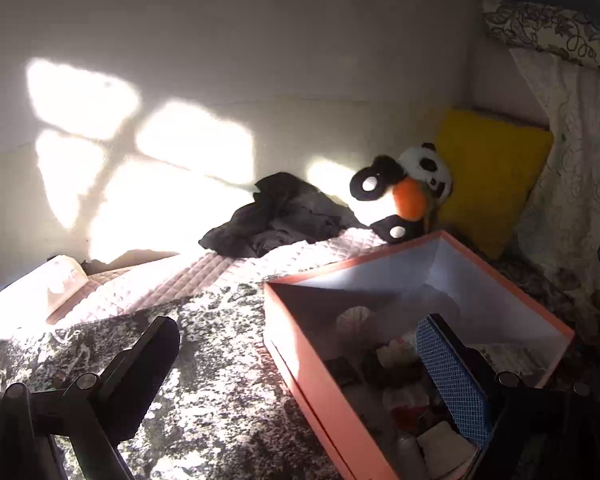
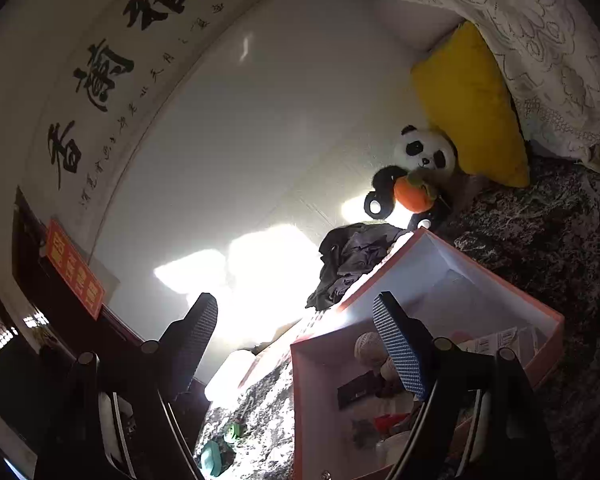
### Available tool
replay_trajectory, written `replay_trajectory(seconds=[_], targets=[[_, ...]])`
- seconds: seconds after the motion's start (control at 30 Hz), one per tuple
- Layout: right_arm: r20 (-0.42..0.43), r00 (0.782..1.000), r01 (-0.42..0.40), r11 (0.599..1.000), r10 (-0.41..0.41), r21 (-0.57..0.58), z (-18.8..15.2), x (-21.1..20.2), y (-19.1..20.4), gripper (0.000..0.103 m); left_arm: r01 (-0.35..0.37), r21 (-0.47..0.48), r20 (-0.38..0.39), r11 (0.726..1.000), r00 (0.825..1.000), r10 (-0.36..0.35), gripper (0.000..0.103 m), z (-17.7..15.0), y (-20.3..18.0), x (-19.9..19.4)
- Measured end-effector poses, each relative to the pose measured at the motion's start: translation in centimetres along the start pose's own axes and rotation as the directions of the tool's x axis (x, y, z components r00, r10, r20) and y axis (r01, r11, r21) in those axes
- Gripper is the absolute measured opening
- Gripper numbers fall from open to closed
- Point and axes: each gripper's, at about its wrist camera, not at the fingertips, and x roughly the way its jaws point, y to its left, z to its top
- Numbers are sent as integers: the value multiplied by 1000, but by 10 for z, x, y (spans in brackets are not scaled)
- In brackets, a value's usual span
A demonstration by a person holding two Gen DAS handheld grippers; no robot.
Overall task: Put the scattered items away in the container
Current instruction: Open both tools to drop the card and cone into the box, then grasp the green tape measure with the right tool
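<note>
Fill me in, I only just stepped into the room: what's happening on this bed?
A person with a gripper in each hand is tidying loose things into the pink box, which already holds several small items. Both the left gripper and the right gripper are open and empty over the box's near end. A dark cloth and a panda toy lie beyond it, by a yellow cushion.

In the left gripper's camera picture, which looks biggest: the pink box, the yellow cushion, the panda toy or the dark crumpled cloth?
As they appear in that view:
1. pink box, though it is also nearest the camera
2. yellow cushion
3. dark crumpled cloth and panda toy: too alike to rank
</note>
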Motion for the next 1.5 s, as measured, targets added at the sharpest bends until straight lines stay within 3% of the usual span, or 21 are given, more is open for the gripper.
replay_trajectory(seconds=[0.13,0.2,0.33,0.4,0.47,0.57,0.7,0.8,1.07,1.23,1.4,1.5], targets=[[-40,998,-41,999,39,-36,-15,8,23,84,-139,-84,-69,987,989,134,99,-44,75,-19],[-77,995,-74,996,70,-58,-26,16,39,84,-227,-123,-116,966,970,213,99,-73,114,-27],[-200,971,-152,983,130,-100,-66,47,80,84,-343,-215,-228,914,928,294,98,-135,198,-37],[-312,939,-192,973,145,-126,-100,76,103,83,-392,-270,-273,880,907,321,98,-163,236,-41],[-431,892,-214,966,133,-145,-143,108,123,81,-409,-348,-300,843,901,313,98,-187,270,-45],[-598,797,-220,963,85,-155,-214,159,146,78,-431,-408,-340,805,890,304,98,-211,301,-47],[-710,703,-214,966,48,-147,-289,225,173,75,-398,-444,-339,803,904,261,98,-219,321,-50],[-742,670,-196,968,16,-157,-335,273,192,75,-420,-426,-364,801,890,274,98,-222,333,-51],[-720,663,-117,922,-204,-368,-405,394,227,75,-489,-490,-429,722,856,289,98,-239,395,-58],[-675,669,-92,867,-311,-490,-429,445,243,76,-478,-558,-428,679,866,258,98,-236,417,-53],[-637,645,-93,783,-422,-614,-455,476,252,77,-458,-577,-427,676,875,228,98,-229,411,-40],[-629,639,-91,767,-444,-635,-465,483,252,80,-458,-558,-439,692,871,222,98,-226,401,-29]])
